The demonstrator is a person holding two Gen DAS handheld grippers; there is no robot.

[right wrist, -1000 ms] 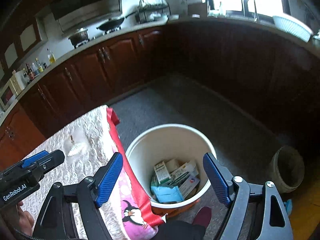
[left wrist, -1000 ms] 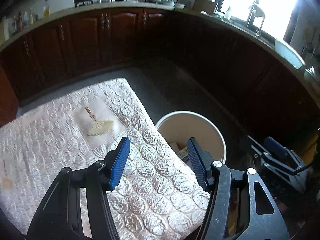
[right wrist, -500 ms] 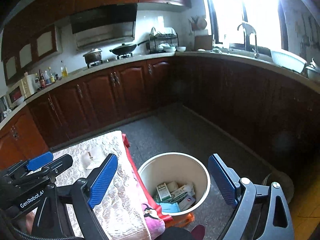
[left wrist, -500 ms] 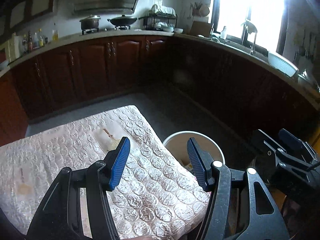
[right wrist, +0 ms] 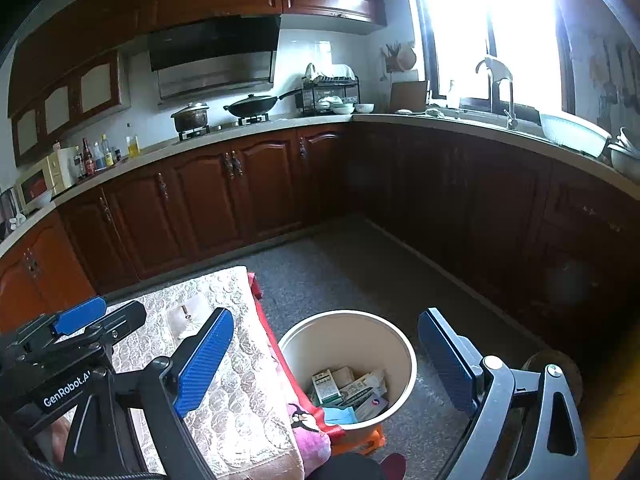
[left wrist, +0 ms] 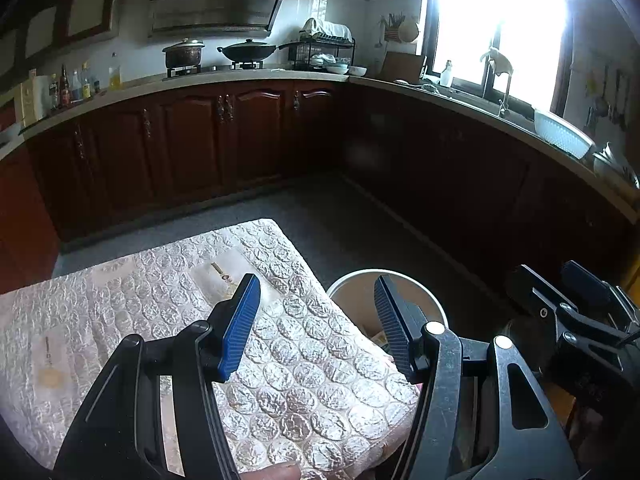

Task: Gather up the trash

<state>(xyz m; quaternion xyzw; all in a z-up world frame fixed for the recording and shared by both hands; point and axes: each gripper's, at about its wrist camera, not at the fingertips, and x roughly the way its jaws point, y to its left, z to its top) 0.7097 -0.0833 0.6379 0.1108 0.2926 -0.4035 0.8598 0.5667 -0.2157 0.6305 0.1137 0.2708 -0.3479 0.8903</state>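
A white round bin (right wrist: 360, 330) stands on the floor beside the table; it holds several small boxes and papers (right wrist: 348, 394). It also shows in the left wrist view (left wrist: 356, 292). The table carries a lace cloth (left wrist: 132, 312) with printed fan motifs. My left gripper (left wrist: 316, 320) is open and empty above the table's right edge. My right gripper (right wrist: 324, 356) is open and empty, raised above the bin. Each gripper shows in the other's view: the right one (left wrist: 576, 304) and the left one (right wrist: 80, 320).
Dark wooden cabinets (right wrist: 208, 196) run along the back and right walls under a counter with a pot (right wrist: 191, 116), a wok (right wrist: 252, 105), a dish rack (right wrist: 330, 94) and a sink tap (right wrist: 496, 76). A dark round pot (right wrist: 560, 364) stands on the grey floor (right wrist: 348, 268) at the right.
Both grippers have risen and tilted up, so the bin and table sit lower in view and the counter and window now show. Both stay open and empty.
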